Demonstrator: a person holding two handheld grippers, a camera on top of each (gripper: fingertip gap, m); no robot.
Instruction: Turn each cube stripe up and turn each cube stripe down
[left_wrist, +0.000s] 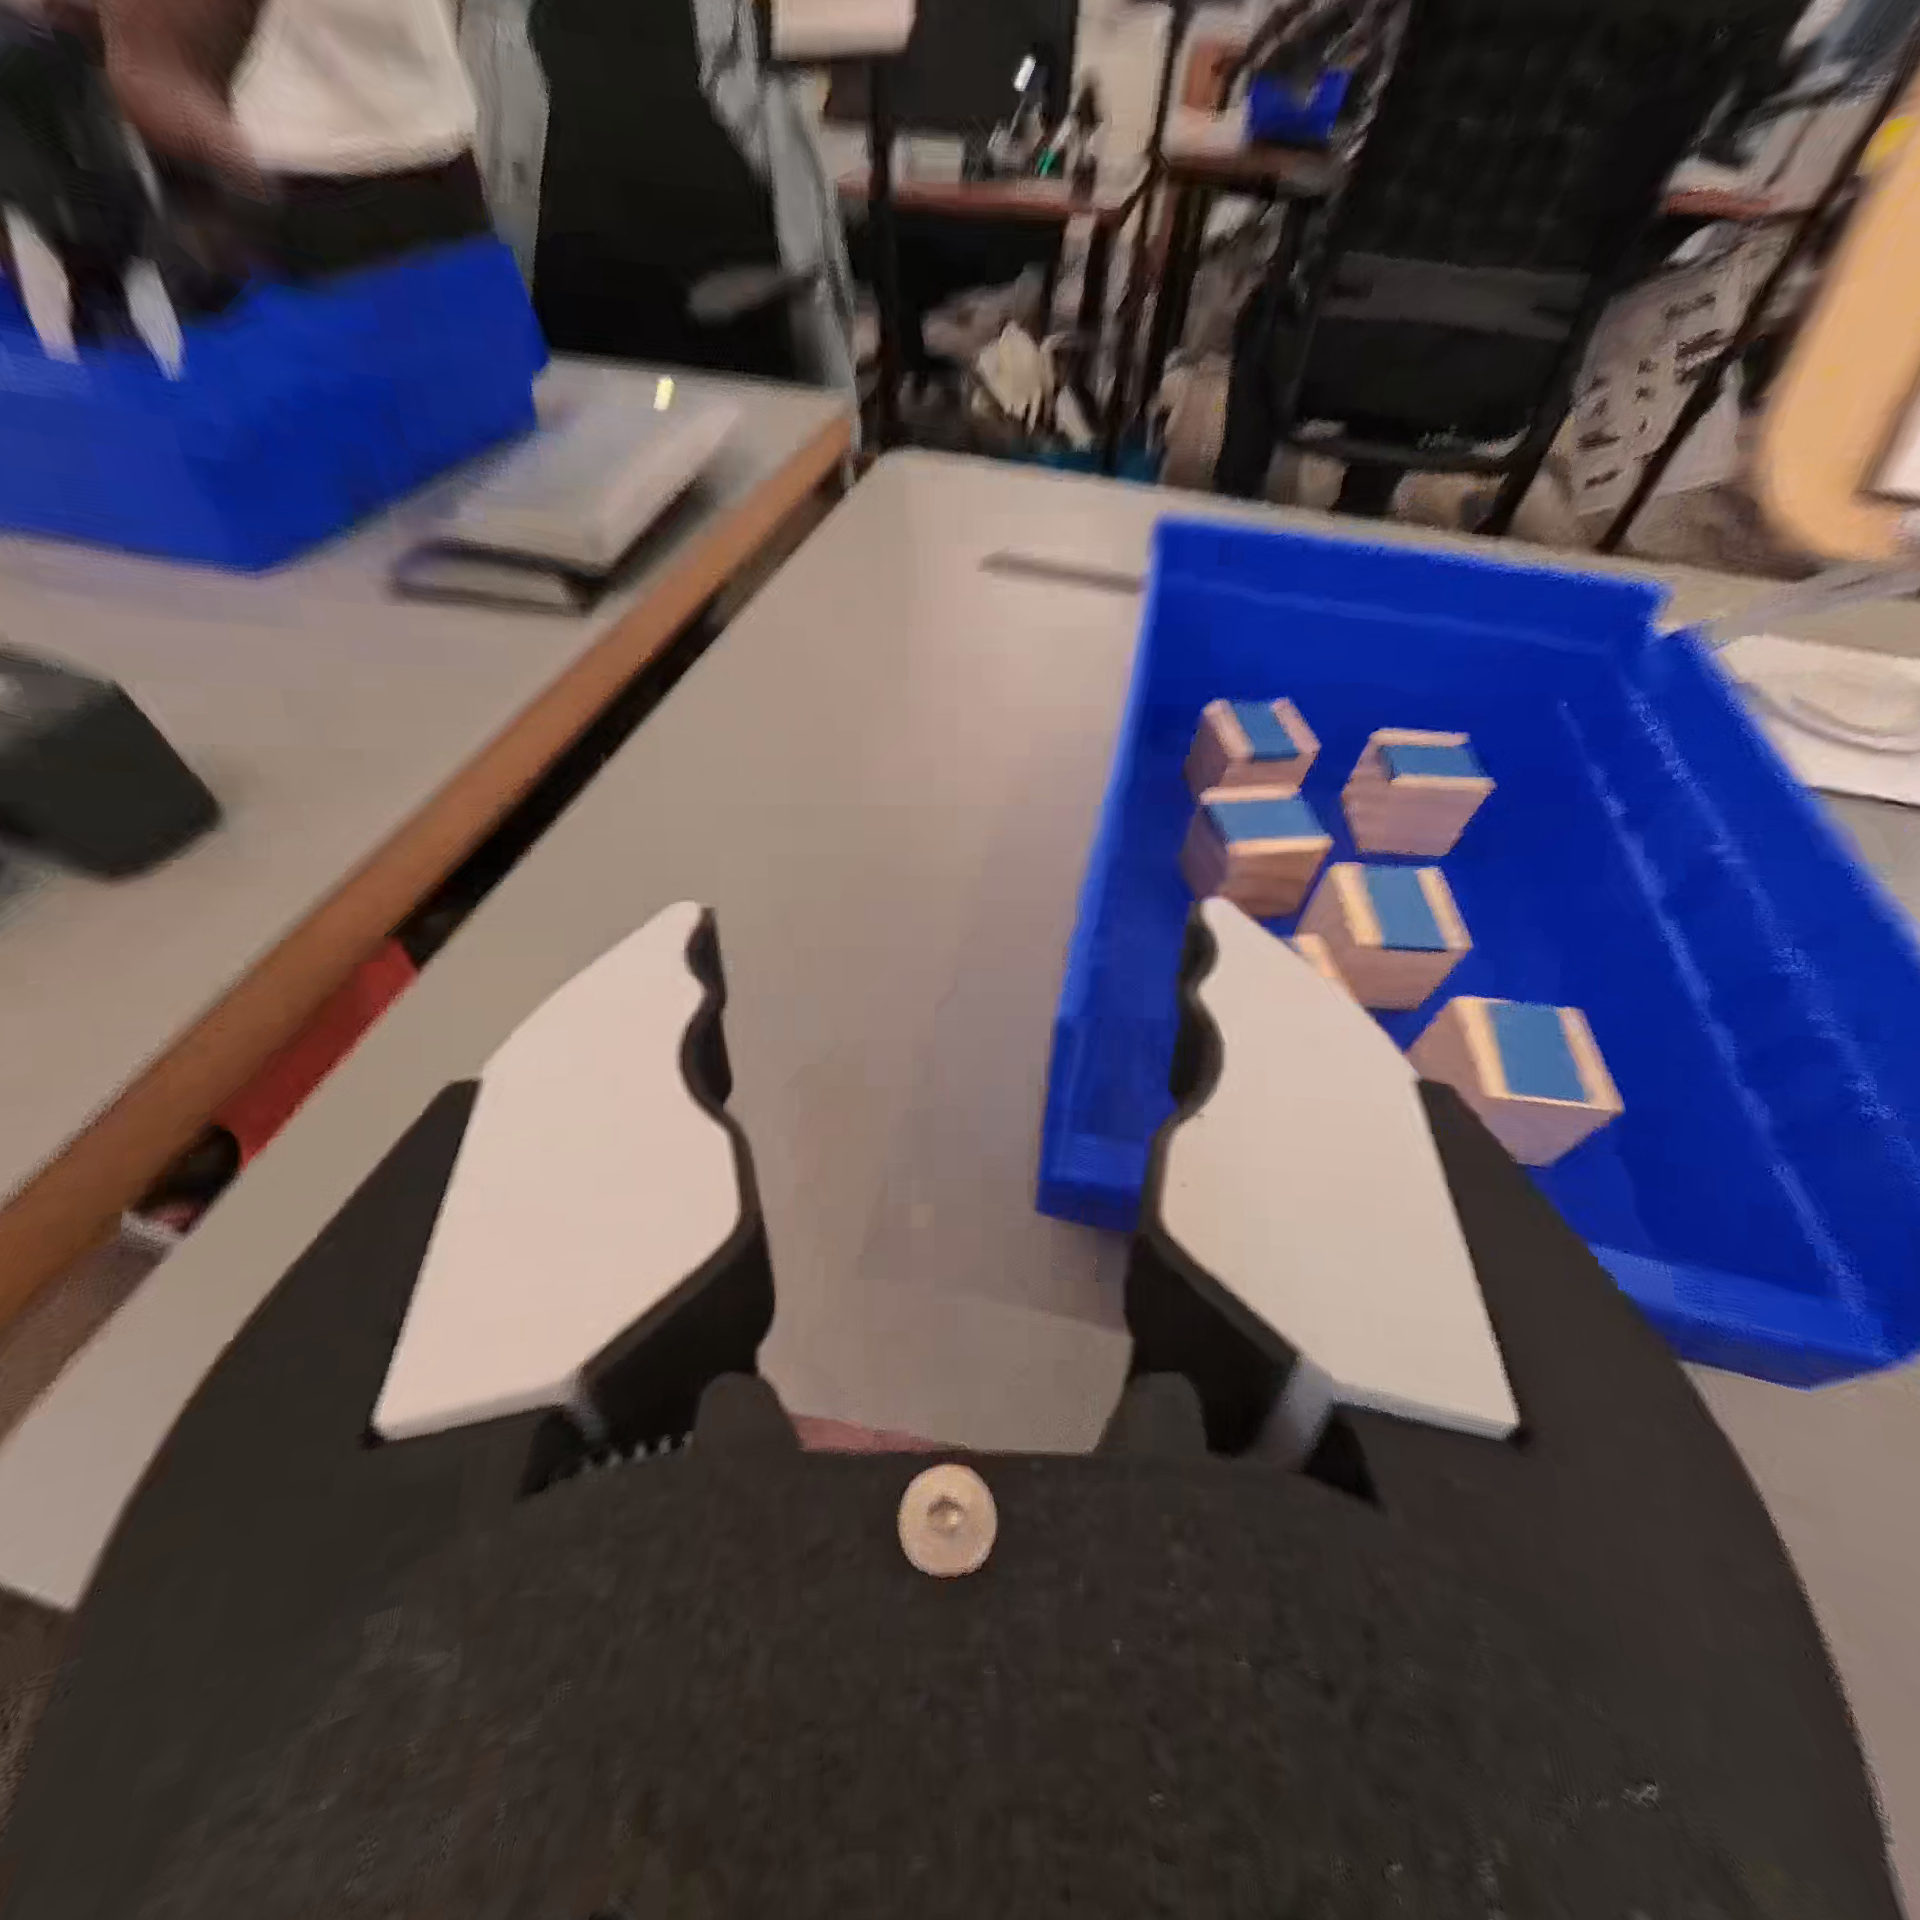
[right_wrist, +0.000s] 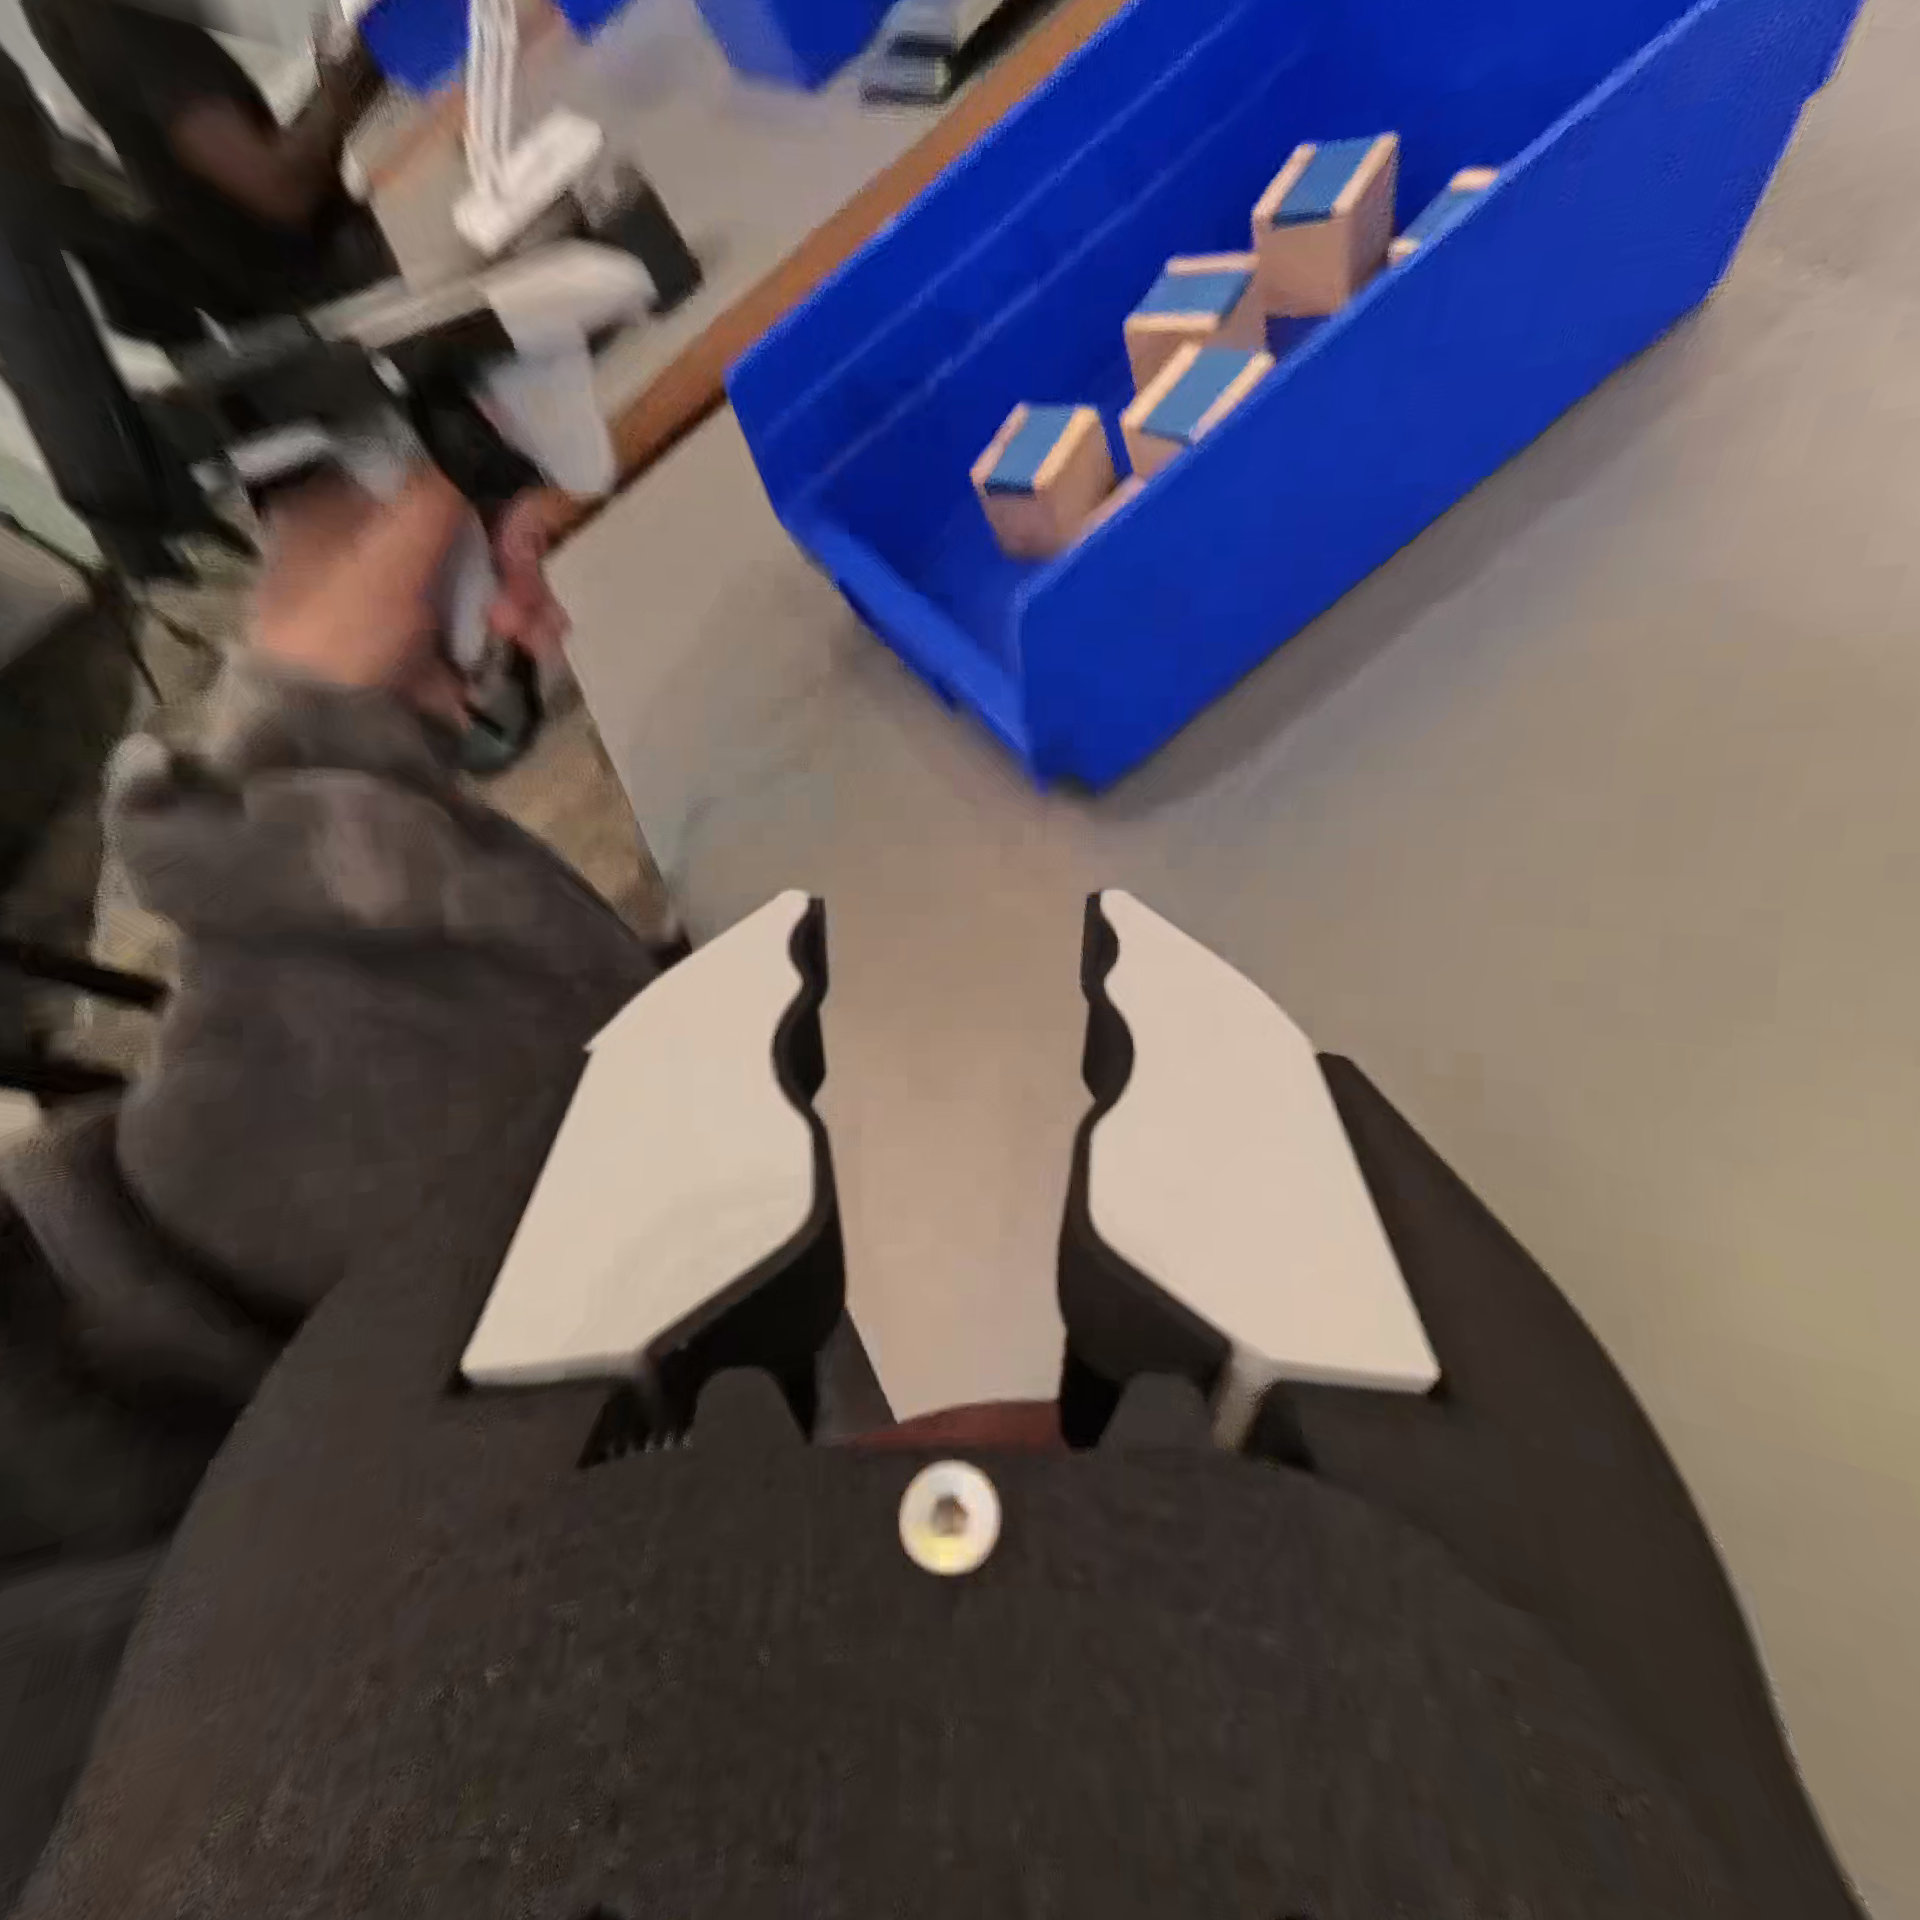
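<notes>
Left wrist view: wooden cubes (left_wrist: 1397, 935) are sitting in a loose cluster inside the blue bin (left_wrist: 1766, 1039), each one in clear sight showing its blue stripe upward; one more is peeking out behind your finger, its face hidden. The bin is resting on the grey bench (left_wrist: 883, 831), to the right of your left gripper (left_wrist: 951, 914). Its fingers (left_wrist: 582, 1143) are standing wide apart, holding nothing and hovering over bare bench beside the bin's near corner.

Right wrist view: the same cubes (right_wrist: 1044, 473) are lying toward the bin's (right_wrist: 1299, 540) near side wall, stripes up, one standing higher than the rest. Your right gripper (right_wrist: 954, 904) is hanging well short of the bin, fingers (right_wrist: 686, 1143) parted and empty. Off to the left, a person's sleeve (right_wrist: 343, 935) is showing, blurred. A second blue bin (left_wrist: 260, 416) is sitting on the neighbouring bench.
</notes>
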